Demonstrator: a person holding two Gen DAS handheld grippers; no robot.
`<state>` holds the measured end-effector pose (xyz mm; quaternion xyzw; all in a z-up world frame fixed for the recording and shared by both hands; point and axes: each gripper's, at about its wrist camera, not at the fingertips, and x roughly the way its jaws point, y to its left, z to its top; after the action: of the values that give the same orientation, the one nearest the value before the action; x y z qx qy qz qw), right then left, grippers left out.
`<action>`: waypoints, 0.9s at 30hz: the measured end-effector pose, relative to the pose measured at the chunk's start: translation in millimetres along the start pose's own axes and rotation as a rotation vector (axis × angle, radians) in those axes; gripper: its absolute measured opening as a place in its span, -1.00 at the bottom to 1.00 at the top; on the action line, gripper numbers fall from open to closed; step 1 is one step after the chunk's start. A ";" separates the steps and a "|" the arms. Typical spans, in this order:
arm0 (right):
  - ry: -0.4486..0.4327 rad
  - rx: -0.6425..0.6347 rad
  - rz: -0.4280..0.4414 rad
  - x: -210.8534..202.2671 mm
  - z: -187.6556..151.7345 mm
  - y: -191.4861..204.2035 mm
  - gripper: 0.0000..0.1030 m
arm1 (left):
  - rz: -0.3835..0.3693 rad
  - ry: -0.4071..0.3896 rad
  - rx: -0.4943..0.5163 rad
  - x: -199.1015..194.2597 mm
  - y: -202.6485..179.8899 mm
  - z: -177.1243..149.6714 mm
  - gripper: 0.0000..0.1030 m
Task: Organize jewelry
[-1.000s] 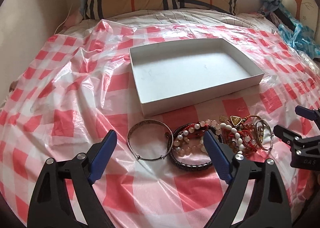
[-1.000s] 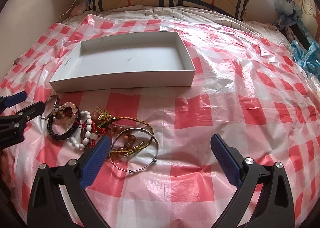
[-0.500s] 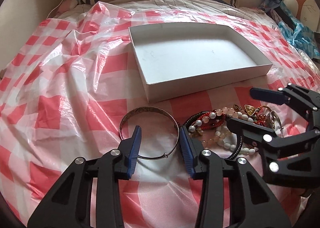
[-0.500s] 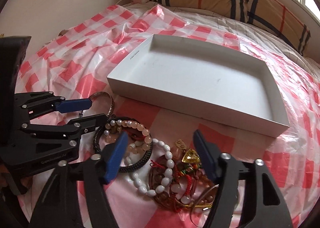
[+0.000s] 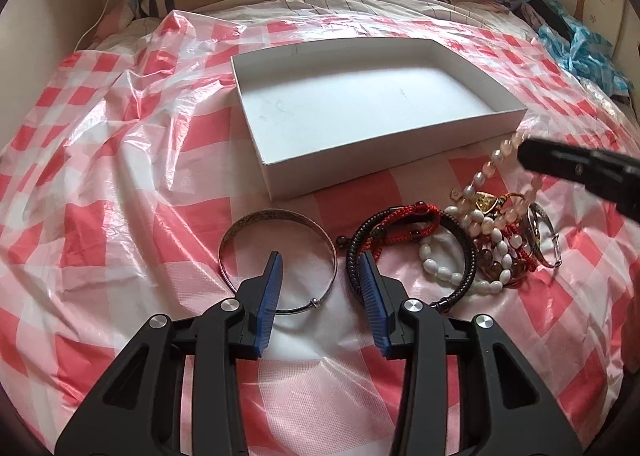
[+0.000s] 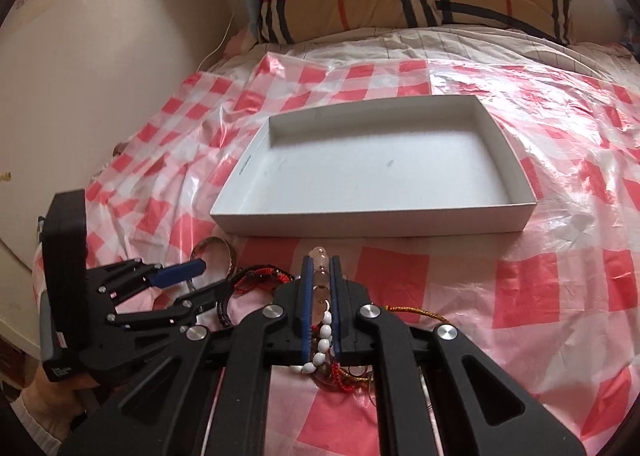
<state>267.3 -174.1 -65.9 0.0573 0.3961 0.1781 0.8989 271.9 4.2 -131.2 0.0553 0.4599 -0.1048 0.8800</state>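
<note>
Beyond the white box (image 6: 372,212), right tongs (image 6: 321,268) clamp a pink bead bracelet (image 6: 320,280).

Right gripper (image 6: 320,276) clamps pale pink bead bracelet (image 6: 320,280) at lower centre.
Shallow white cardboard box (image 6: 516,176) lies mid-frame beyond.

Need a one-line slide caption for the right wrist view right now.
Right gripper shut on a pale bead bracelet, lifting it toward the empty white box on the checked sheet.
</note>
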 end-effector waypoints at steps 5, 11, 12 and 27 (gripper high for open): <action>-0.031 0.024 -0.001 -2.4 4.8 -7.0 -0.83 | -0.027 0.016 0.001 -9.8 13.8 -6.7 -0.28; -0.030 0.040 0.016 -3.1 5.7 -13.0 -0.83 | 0.040 0.040 0.136 -2.2 3.9 -12.2 -0.32; -0.028 0.039 0.018 -2.5 5.8 -12.5 -0.83 | 0.050 0.040 0.167 -0.2 -0.9 -13.2 -0.43; -0.058 0.058 0.032 -12.0 9.5 -16.6 -0.83 | -0.195 0.004 0.033 -29.1 15.5 -5.3 -1.00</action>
<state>271.3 -193.5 -55.2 0.0950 0.3741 0.1790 0.9050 255.2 24.1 -110.3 0.0251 0.4629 -0.1975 0.8638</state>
